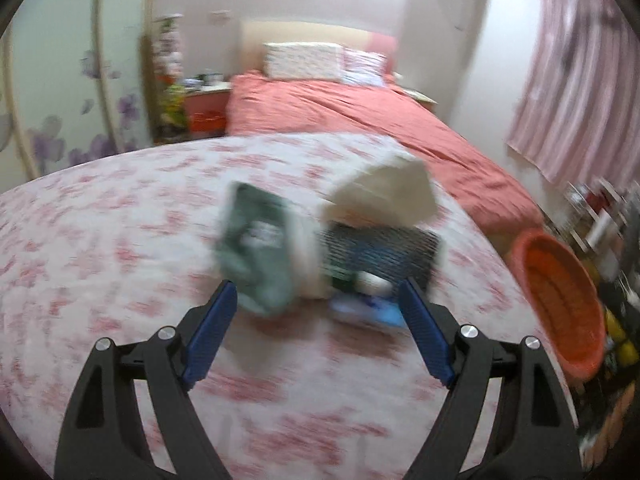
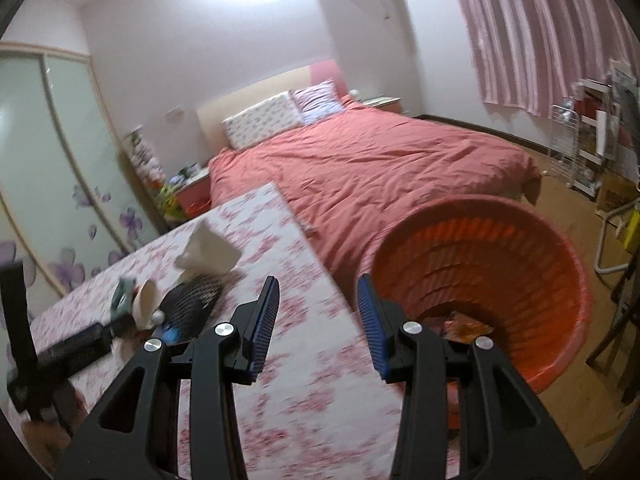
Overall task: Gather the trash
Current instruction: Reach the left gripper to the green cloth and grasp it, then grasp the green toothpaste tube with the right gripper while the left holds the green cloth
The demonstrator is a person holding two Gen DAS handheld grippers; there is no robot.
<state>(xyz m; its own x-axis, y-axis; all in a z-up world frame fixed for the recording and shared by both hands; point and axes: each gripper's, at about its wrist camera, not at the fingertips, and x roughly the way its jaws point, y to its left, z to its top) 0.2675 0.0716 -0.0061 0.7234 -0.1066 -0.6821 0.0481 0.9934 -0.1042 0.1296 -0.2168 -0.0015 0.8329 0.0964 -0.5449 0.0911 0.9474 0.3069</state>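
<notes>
Plainly, the left gripper (image 1: 318, 300) gaped wide and empty just short of the blurred green wrapper (image 1: 256, 252), probably light crinkly film, best pinched by its near edge.

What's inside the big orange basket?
In the right wrist view, the orange basket holds some colourful wrappers or paper at the bottom. The right gripper hides part of the bottom, so there may be more trash there.

A: Table (image 2: 304, 364) count? 
B: 1 green packet (image 1: 256, 252), 1 white bag (image 1: 384, 196), 1 black mesh item (image 1: 380, 248), 1 blue scrap (image 1: 368, 310).
A: Baskets? 
B: 1 orange basket (image 2: 568, 280). 2 pillows (image 2: 264, 124).
</notes>
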